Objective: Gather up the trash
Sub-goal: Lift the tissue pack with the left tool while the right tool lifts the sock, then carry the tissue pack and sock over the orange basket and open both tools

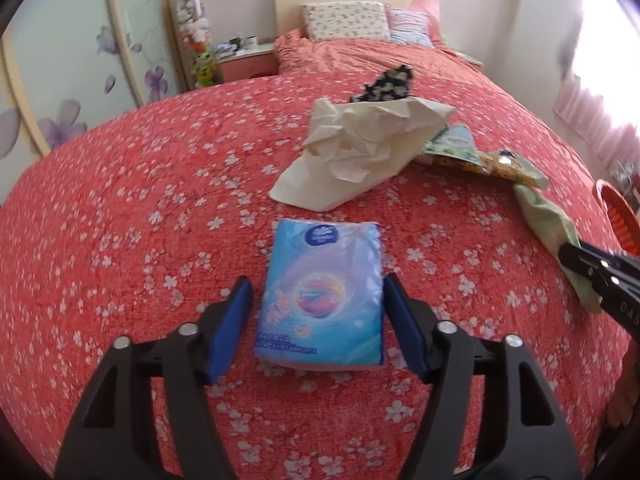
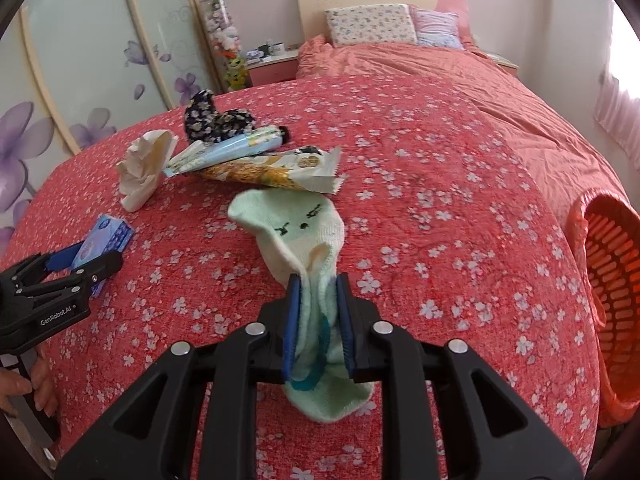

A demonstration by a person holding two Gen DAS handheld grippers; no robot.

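My left gripper is open, its blue pads on either side of a blue tissue pack that lies on the red bedspread; the pads stand apart from it. It also shows in the right wrist view. My right gripper is shut on a pale green sock with a stitched face, whose far end rests on the bed. The sock also shows in the left wrist view. Crumpled white paper lies beyond the pack. A snack wrapper, a tube and a dark floral cloth lie behind the sock.
An orange mesh basket stands at the bed's right edge. The red floral bedspread covers the bed, with pillows at the headboard. A wardrobe and a pink nightstand stand to the left.
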